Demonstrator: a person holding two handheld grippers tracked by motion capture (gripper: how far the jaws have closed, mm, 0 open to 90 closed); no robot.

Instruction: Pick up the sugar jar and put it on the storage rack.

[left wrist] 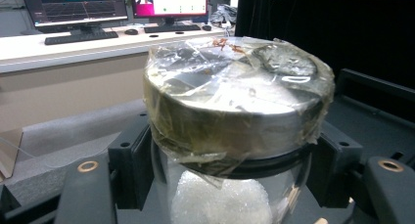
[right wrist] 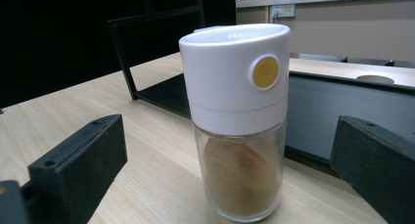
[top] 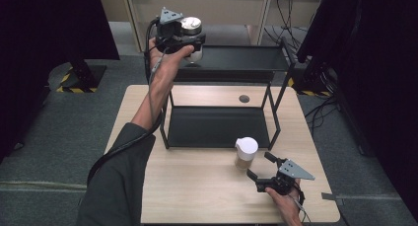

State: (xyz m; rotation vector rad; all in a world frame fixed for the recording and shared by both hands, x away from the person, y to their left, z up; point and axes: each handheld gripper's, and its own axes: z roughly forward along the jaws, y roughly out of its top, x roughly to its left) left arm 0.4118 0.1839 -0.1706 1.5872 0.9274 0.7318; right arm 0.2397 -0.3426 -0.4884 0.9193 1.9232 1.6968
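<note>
My left gripper [top: 191, 44] is raised at the far left end of the black rack's top shelf [top: 246, 58], shut on a glass jar [top: 191, 24]. In the left gripper view the jar [left wrist: 235, 101] has a metal lid wrapped in clear film and white grains [left wrist: 220, 204] inside, with a jaw pressed on each side. I cannot tell whether it touches the shelf. A spice jar [top: 245, 153] with a white cap stands on the table in front of the rack. Brown powder shows inside the spice jar [right wrist: 240, 121], and the cap has a yellow button. My right gripper [top: 260, 165] is open just short of it, jaws on either side.
The black two-tier rack stands mid-table, its lower shelf [top: 217, 127] bare and its posts [top: 274, 122] close behind the spice jar. The wooden table [top: 197, 191] has a round hole [top: 244, 98] at the back. Black curtains and cables flank the table.
</note>
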